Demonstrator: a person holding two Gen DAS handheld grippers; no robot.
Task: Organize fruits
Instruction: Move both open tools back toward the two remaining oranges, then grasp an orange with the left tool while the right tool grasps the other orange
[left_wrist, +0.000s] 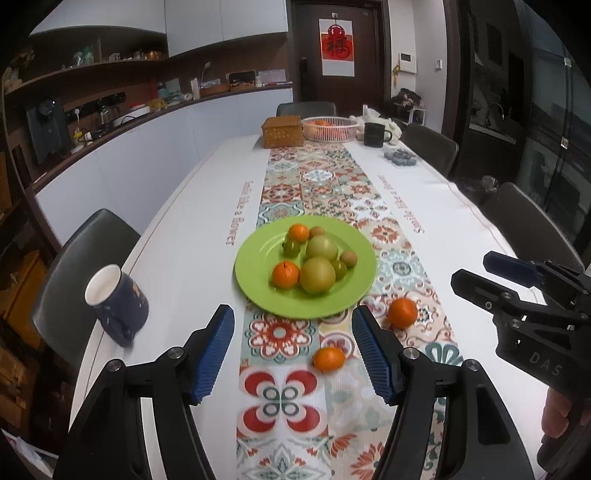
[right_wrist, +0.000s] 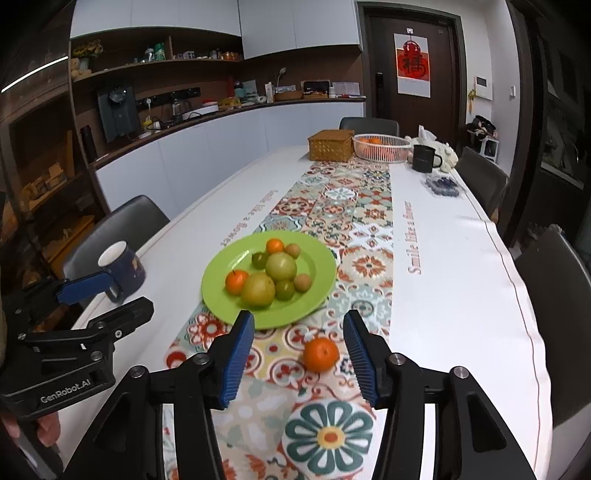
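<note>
A green plate (left_wrist: 255, 288) (right_wrist: 221, 295) on the patterned runner holds several fruits: oranges, large green-yellow ones and small brown ones. A loose orange (left_wrist: 402, 313) (right_wrist: 321, 354) lies on the runner just in front of the plate. A smaller orange fruit (left_wrist: 328, 358) lies nearer me. My left gripper (left_wrist: 291, 314) (right_wrist: 131, 291) hangs open above the runner, with the small fruit on the cloth below, untouched. My right gripper (right_wrist: 298, 317) (left_wrist: 476, 267) is open too. The loose orange shows between its fingers without touching them.
A navy mug (left_wrist: 118, 306) (right_wrist: 125, 266) stands at the table's left edge. At the far end are a wicker box (left_wrist: 282, 131), a white basket (left_wrist: 330, 138) with oranges, a black mug (left_wrist: 375, 134) and a blueberry tray (left_wrist: 400, 157). Dark chairs line both sides.
</note>
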